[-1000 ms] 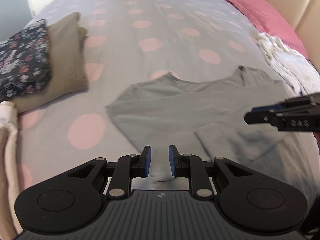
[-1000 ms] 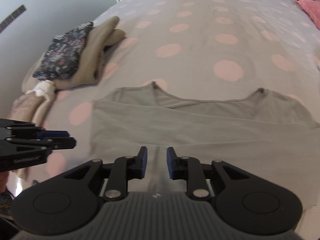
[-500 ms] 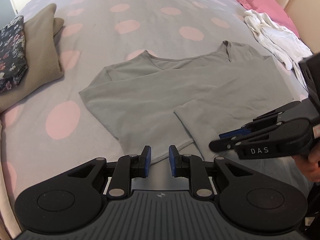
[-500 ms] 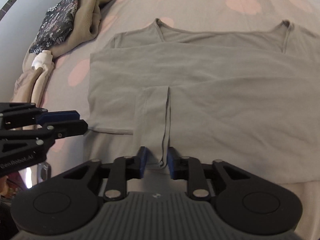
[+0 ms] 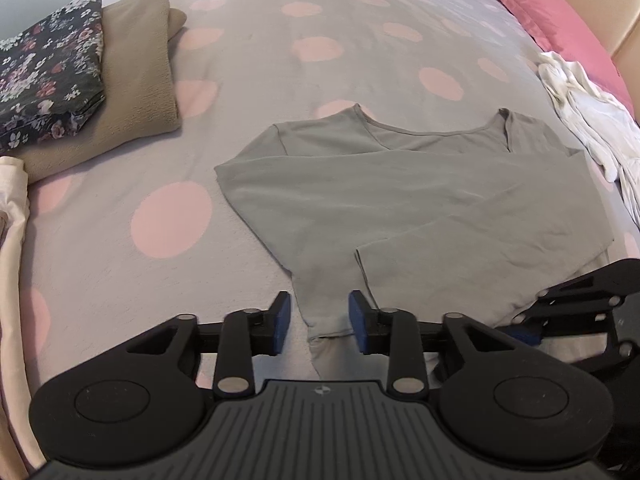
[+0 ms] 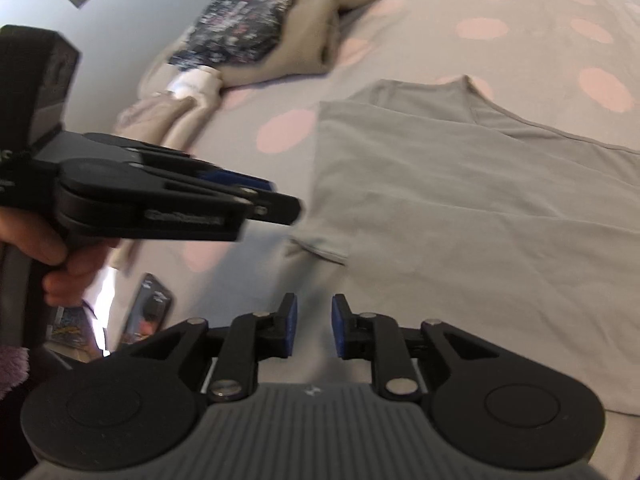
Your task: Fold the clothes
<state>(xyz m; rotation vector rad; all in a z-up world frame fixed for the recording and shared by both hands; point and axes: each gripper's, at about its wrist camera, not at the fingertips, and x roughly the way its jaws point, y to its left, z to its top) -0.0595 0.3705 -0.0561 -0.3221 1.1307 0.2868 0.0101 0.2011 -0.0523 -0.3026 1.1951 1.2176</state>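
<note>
Left tool (image 5: 316, 322) — jaws just spread, pinching nothing, a sleeve cuff (image 5: 326, 326) of the grey top (image 5: 400, 200) lying loose between them — sits nearer than the part-open, empty right tool (image 6: 313, 326); the top stretches toward twelve o'clock on the bed (image 5: 248, 80).

The grey long-sleeved top (image 6: 460, 208) runs off the right wrist view's right edge; motion blur smears the folded floral fabric (image 6: 244, 16) there.

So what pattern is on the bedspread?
The bedspread is grey with large pink dots, clearest in the left wrist view.
</note>
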